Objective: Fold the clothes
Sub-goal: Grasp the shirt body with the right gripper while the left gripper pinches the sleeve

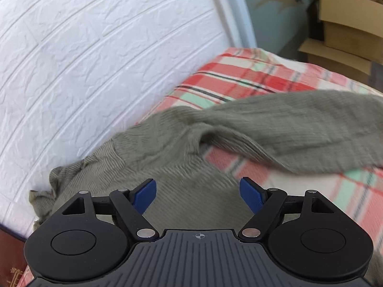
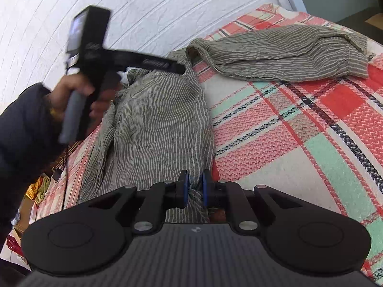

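Plaid blanket (image 2: 311,119) against white brick-pattern wall (image 1: 95,59) — cardboard boxes (image 1: 347,24) beyond.

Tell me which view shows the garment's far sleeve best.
The right wrist view: the sleeve lies sharp and whole across the plaid blanket, cuff included. The left wrist view shows the same sleeve blurred, its end cut off at the frame edge.

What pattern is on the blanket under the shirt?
The woven blanket is plaid: coral-red, cream and mint-green squares crossed by dark lines. It shows best in the right wrist view.
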`<state>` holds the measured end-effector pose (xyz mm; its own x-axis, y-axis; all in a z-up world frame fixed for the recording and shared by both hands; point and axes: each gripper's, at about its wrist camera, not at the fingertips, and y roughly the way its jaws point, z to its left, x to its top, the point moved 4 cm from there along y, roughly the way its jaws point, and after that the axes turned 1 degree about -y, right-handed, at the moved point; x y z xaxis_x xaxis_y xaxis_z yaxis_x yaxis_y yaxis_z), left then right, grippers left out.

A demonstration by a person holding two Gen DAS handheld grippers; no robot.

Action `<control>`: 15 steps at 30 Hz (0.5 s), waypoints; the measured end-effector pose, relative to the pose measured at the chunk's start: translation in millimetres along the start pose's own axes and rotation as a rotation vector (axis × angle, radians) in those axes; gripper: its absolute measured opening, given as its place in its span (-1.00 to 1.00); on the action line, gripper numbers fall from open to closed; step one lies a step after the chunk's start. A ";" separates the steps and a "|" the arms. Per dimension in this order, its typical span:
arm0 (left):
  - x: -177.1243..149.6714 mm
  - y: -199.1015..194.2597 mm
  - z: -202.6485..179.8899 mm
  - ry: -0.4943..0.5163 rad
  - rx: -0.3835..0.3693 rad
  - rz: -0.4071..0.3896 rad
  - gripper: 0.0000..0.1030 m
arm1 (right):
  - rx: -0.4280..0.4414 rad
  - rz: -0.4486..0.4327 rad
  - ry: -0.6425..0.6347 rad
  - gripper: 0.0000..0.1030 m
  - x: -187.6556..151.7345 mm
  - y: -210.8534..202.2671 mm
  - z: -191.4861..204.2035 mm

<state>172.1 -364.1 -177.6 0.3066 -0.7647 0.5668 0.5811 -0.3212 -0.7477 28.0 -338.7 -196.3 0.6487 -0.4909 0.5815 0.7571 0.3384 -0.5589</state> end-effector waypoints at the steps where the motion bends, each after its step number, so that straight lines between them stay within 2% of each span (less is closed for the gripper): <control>1: 4.4 8.3 2.7 -0.015 0.004 0.012 0.54 | 0.004 0.002 0.007 -0.72 0.4 0.4 -1.1; 3: 11.9 23.4 7.8 -0.040 0.016 0.032 0.43 | 0.014 0.006 0.022 -0.72 1.2 1.2 -3.6; 6: 17.8 38.8 13.8 -0.056 0.046 0.045 0.41 | 0.026 0.013 0.036 -0.72 2.3 2.3 -6.7; 8: 19.9 46.2 16.2 -0.074 0.039 0.050 0.40 | 0.031 0.016 0.045 -0.72 3.2 3.3 -7.7; 9: 20.6 49.9 16.4 -0.077 0.037 0.053 0.11 | 0.033 0.017 0.049 -0.71 3.6 3.9 -8.1; 10: 20.8 53.7 16.5 -0.079 0.035 0.059 -0.09 | 0.035 0.017 0.053 -0.71 3.9 4.9 -8.4; 11: 20.3 57.6 17.8 -0.091 0.022 0.073 -0.75 | 0.036 0.017 0.056 -0.72 4.2 5.3 -8.4; 12: 19.5 59.3 21.0 -0.118 0.002 0.083 -0.87 | 0.037 0.018 0.056 -0.74 4.6 5.6 -8.2; 14: 19.3 53.4 32.2 -0.183 -0.039 0.070 -0.89 | 0.032 0.014 0.031 -0.88 7.1 2.1 -5.1; 15: 19.5 48.2 39.3 -0.209 -0.056 0.060 -0.89 | 0.047 0.005 0.017 -0.88 9.2 -1.4 -1.4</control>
<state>235.7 -372.5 -189.0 0.4923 -0.6530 0.5755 0.5163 -0.3131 -0.7971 32.8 -344.8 -191.0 0.6512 -0.5024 0.5688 0.7571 0.3781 -0.5328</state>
